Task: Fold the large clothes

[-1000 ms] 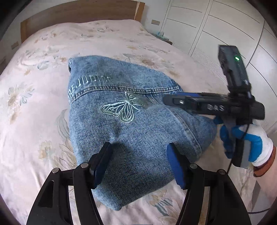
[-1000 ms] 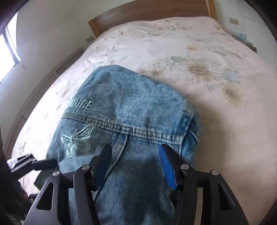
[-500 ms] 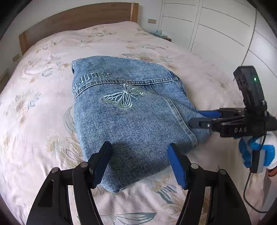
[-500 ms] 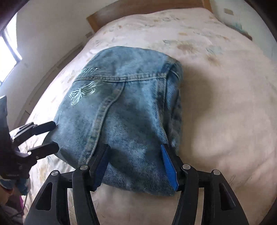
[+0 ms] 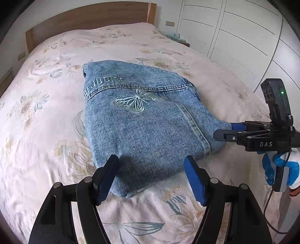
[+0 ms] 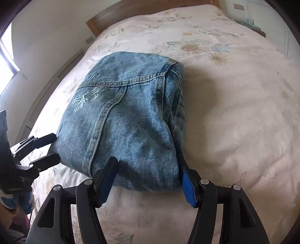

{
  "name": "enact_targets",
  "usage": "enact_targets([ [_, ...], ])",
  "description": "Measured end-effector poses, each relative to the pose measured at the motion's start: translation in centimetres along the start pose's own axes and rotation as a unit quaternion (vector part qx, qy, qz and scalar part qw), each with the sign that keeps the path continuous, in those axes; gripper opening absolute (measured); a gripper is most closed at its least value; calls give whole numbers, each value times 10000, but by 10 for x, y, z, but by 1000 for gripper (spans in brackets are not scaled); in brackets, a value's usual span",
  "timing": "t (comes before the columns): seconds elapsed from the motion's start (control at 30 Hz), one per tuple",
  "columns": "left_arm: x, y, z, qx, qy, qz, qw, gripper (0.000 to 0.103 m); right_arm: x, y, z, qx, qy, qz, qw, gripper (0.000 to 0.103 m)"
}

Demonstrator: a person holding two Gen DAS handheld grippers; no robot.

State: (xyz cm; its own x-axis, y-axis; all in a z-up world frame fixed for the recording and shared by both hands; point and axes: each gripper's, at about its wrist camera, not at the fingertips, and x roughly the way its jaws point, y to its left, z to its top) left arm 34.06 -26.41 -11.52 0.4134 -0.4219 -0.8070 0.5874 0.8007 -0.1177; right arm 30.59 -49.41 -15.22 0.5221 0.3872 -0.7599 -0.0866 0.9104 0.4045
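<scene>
A blue denim jacket [image 5: 146, 120] with an embroidered butterfly lies folded into a compact rectangle on the bed; it also shows in the right wrist view [image 6: 127, 116]. My left gripper [image 5: 151, 178] is open and empty, its fingers just above the jacket's near edge. My right gripper [image 6: 148, 178] is open and empty at the jacket's right end. In the left wrist view the right gripper [image 5: 228, 131] hovers beside that end. In the right wrist view the left gripper [image 6: 48, 148] stands open at the jacket's left corner.
The bed [image 5: 46, 131] has a pale floral cover and a wooden headboard [image 5: 90, 16]. White wardrobe doors [image 5: 240, 37] stand along its right side. A nightstand [image 5: 178, 37] sits by the headboard. A wall with a window [image 6: 7, 62] is on the left.
Both grippers have pulled back from over the jacket toward its near edges. The right gripper has dropped lower and moved off the fabric. The jacket lies flatter.
</scene>
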Motion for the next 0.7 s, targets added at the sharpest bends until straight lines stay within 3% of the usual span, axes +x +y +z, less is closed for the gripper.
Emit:
enact_targets([
  [0.27,-14,7,3,-286,-85,-83,9995,66,-15,-10,2,533,-379,-224,9976,65],
  [0.37,-16,17,9,-438,-168,122,9988,66,-18,-17,4,695,-437,-280,9962,66],
  [0.53,3,32,0,-731,179,248,9969,67,-4,-10,6,547,-141,-336,9978,69],
  [0.7,8,46,-17,-1104,171,15,9937,71,17,1,-7,293,116,-527,9981,74],
])
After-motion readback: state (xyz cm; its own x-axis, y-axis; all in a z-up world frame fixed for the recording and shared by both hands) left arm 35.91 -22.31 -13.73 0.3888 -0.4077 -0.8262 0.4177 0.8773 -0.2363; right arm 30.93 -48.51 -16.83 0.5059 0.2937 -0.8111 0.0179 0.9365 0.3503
